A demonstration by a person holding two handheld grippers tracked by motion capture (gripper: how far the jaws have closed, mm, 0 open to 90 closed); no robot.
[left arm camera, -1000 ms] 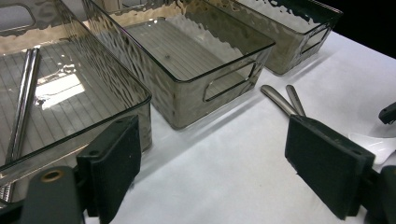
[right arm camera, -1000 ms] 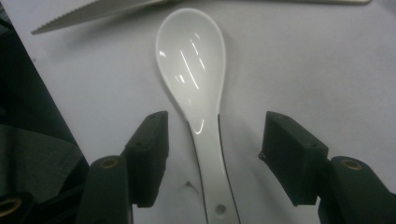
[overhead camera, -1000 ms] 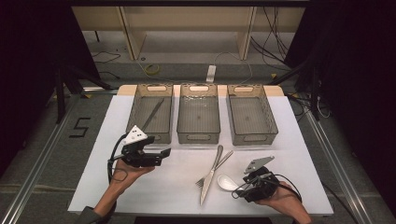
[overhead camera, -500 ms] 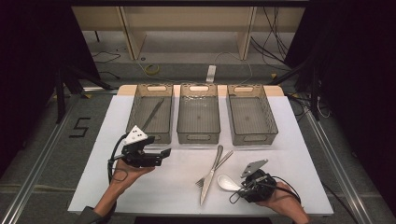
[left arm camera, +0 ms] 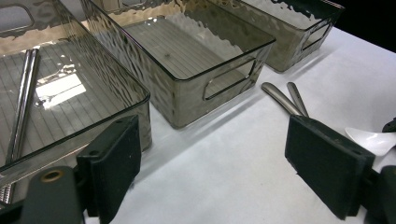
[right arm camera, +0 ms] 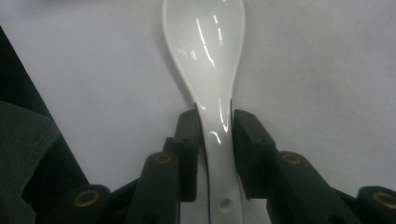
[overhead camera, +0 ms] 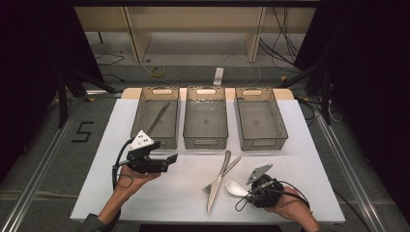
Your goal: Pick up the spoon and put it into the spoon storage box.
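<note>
One steel utensil (overhead camera: pixel 158 117) lies binned; right claw (right arm camera: pixel 215 140) pinches the glossy white ceramic spoon (right arm camera: pixel 208 60); left claw (left arm camera: pixel 210 172) gapes empty; fork (overhead camera: pixel 222 174) and knife (overhead camera: pixel 218 181) remain.

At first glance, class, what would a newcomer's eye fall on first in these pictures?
Three clear bins stand in a row at the back of the white table, the left bin holding one metal utensil. At front right, the right gripper is shut on a white spoon, beside a crossed fork and knife. The left gripper hovers open.
</note>
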